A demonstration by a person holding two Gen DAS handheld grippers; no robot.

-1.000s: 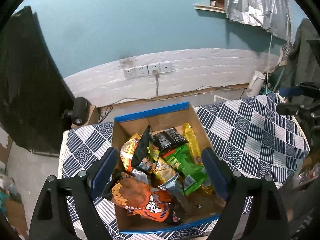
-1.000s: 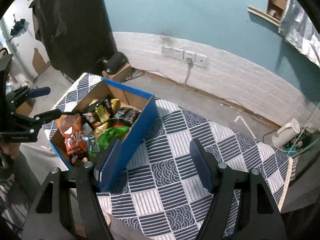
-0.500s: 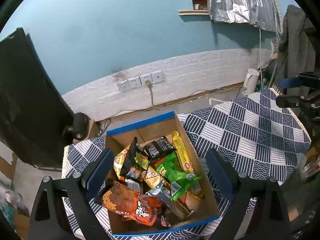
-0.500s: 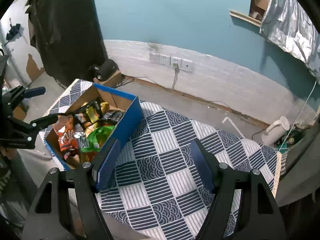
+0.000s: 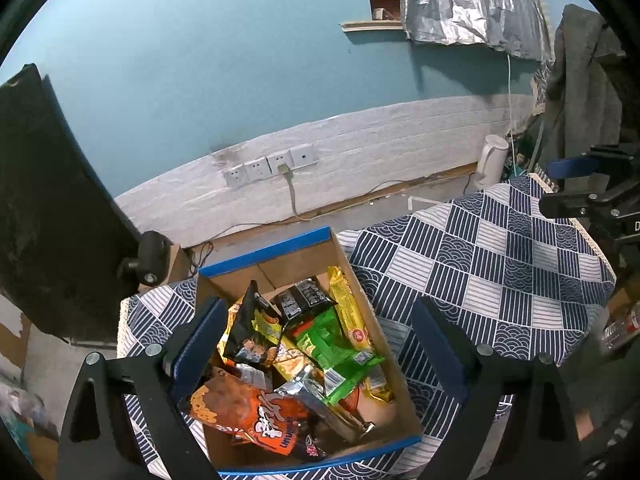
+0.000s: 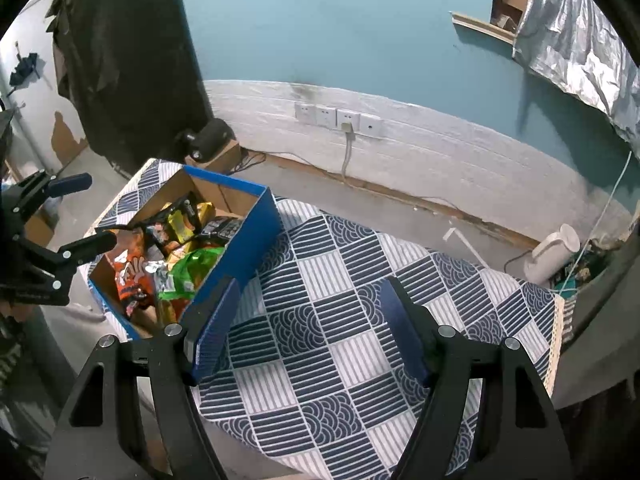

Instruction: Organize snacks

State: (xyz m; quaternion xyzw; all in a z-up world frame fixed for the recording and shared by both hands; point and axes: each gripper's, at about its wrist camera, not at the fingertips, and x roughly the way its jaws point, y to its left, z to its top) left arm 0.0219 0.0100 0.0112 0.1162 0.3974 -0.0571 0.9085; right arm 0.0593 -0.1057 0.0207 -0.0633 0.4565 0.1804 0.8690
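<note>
A blue-edged cardboard box [image 5: 272, 248] [image 6: 256, 240] sits on the left part of a table with a blue-and-white patterned cloth [image 5: 500, 272] [image 6: 340, 332]. It holds several snack packs: an orange bag [image 5: 248, 416], a green pack [image 5: 332, 344], a black pack [image 5: 304, 300] and a long yellow pack [image 5: 352, 312]. My left gripper [image 5: 316, 320] is open and empty, high above the box. My right gripper [image 6: 308, 300] is open and empty above the bare cloth, to the right of the box. Each gripper also shows in the other view: the left gripper [image 6: 76, 212] and the right gripper [image 5: 576, 184].
A teal wall with wall sockets [image 5: 272, 164] and a plugged cable runs behind the table. A white kettle [image 6: 556, 252] stands on the floor at the right. A black cloth [image 6: 128, 60] hangs at the left. A small cardboard box with a black object [image 6: 212, 144] stands behind the table.
Both grippers have risen and drawn back from the table, so the box and cloth look smaller and lower. Both stayed open and empty. The snacks have not moved.
</note>
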